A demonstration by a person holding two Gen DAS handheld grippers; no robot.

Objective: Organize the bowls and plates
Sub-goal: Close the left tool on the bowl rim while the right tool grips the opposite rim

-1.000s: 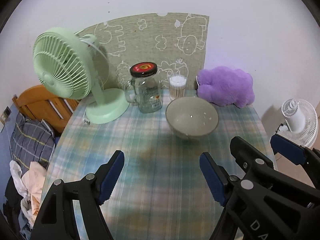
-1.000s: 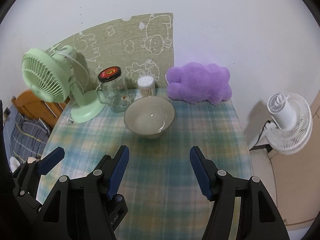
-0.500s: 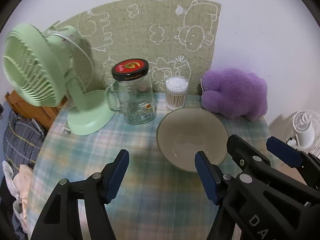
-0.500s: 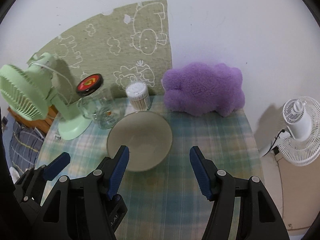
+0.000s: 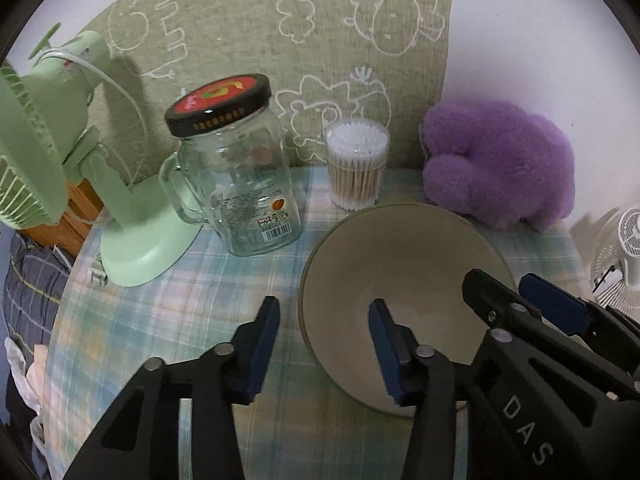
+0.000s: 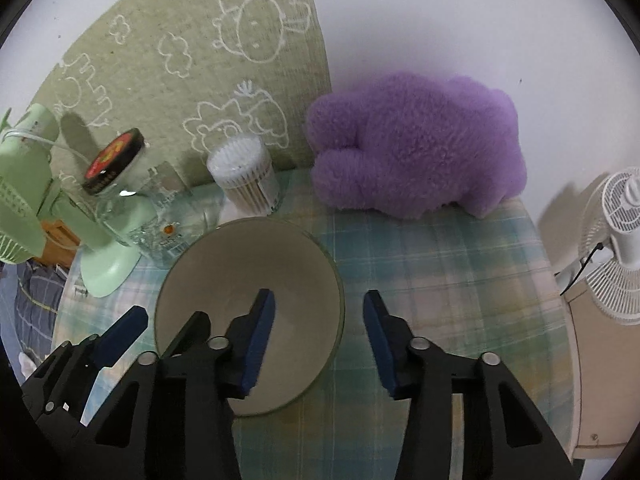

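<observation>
A grey-green empty bowl (image 5: 404,256) stands on the plaid tablecloth (image 5: 160,320); it also shows in the right wrist view (image 6: 248,264). My left gripper (image 5: 324,320) is open and straddles the bowl's left rim, one finger outside and one over the inside. My right gripper (image 6: 318,312) is open and straddles the bowl's right rim, its left finger over the inside, its right finger outside. Neither gripper is closed on the rim. No plates are in view.
Behind the bowl stand a glass jar with a black lid (image 5: 236,172), a tub of cotton swabs (image 5: 357,162), a green desk fan (image 5: 120,216) and a purple plush toy (image 6: 416,148). A white fan (image 6: 616,240) stands off the table's right edge.
Both grippers have moved forward and down to the bowl, from well short of it to straddling its rim on either side. Both stayed open.
</observation>
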